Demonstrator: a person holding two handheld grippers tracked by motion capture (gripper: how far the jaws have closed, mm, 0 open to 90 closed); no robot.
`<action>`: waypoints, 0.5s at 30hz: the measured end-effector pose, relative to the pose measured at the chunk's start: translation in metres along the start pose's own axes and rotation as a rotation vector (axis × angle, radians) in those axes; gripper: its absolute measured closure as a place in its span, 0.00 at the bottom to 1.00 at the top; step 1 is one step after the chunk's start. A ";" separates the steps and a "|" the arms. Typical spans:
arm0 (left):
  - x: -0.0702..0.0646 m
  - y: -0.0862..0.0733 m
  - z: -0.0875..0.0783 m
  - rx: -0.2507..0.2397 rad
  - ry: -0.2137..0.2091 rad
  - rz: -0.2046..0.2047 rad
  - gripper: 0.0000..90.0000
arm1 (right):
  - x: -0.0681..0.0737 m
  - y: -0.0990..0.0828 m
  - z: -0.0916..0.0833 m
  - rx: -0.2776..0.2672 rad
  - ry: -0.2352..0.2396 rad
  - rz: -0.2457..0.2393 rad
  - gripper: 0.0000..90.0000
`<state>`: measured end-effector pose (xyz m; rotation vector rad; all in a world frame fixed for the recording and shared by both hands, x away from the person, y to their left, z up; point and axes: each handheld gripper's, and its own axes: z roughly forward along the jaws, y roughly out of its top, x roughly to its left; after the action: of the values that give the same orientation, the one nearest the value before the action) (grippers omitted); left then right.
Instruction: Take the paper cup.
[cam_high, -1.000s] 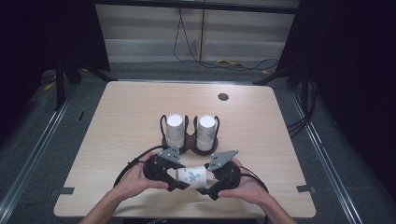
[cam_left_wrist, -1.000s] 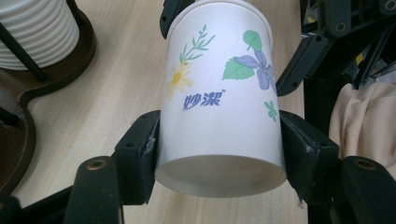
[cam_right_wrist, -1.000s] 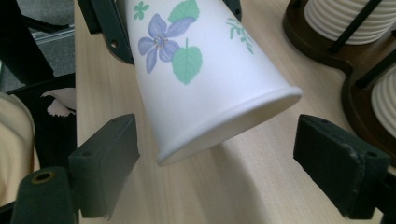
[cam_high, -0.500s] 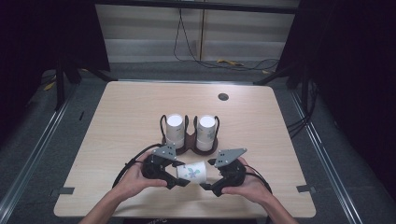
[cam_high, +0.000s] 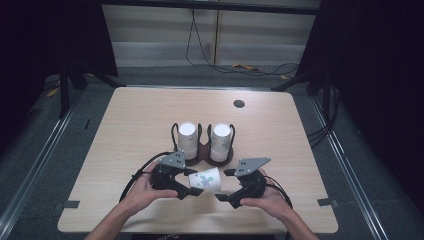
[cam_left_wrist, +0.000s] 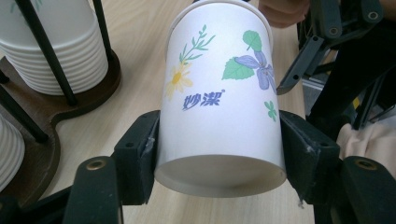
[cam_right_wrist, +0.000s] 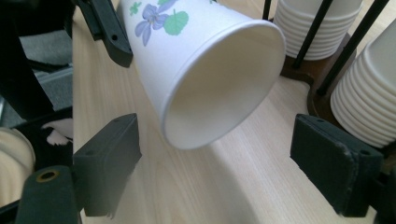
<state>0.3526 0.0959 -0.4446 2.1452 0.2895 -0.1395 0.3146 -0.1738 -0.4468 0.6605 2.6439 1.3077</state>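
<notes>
Currently left gripper (cam_high: 192, 188) is clamped on the cup (cam_high: 206, 180) near its base, holding it sideways just above the table (cam_high: 130, 130), rim toward the right gripper (cam_high: 223, 185). That one's jaws have just been closing but don't touch the rim yet. Looks like a handover setup. Holder (cam_high: 202, 152) with two cup stacks sits just beyond.

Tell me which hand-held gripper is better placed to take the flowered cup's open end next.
Right. The right hand-held gripper faces the paper cup rim with open jaws that have just been closing; the left hand-held gripper already clamps its base.
</notes>
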 end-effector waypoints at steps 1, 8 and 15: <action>0.000 0.000 0.000 -0.008 0.000 0.000 0.39 | 0.000 0.000 0.000 0.000 0.000 0.000 0.18; 0.000 -0.007 0.001 -0.072 0.002 -0.018 0.39 | -0.004 0.001 -0.007 -0.065 0.009 0.027 0.17; -0.001 -0.008 -0.001 -0.125 0.001 -0.025 0.39 | -0.007 0.002 -0.015 -0.153 0.057 0.079 0.15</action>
<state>0.3500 0.1004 -0.4503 2.0188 0.3173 -0.1318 0.3172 -0.1868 -0.4370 0.7224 2.5515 1.5540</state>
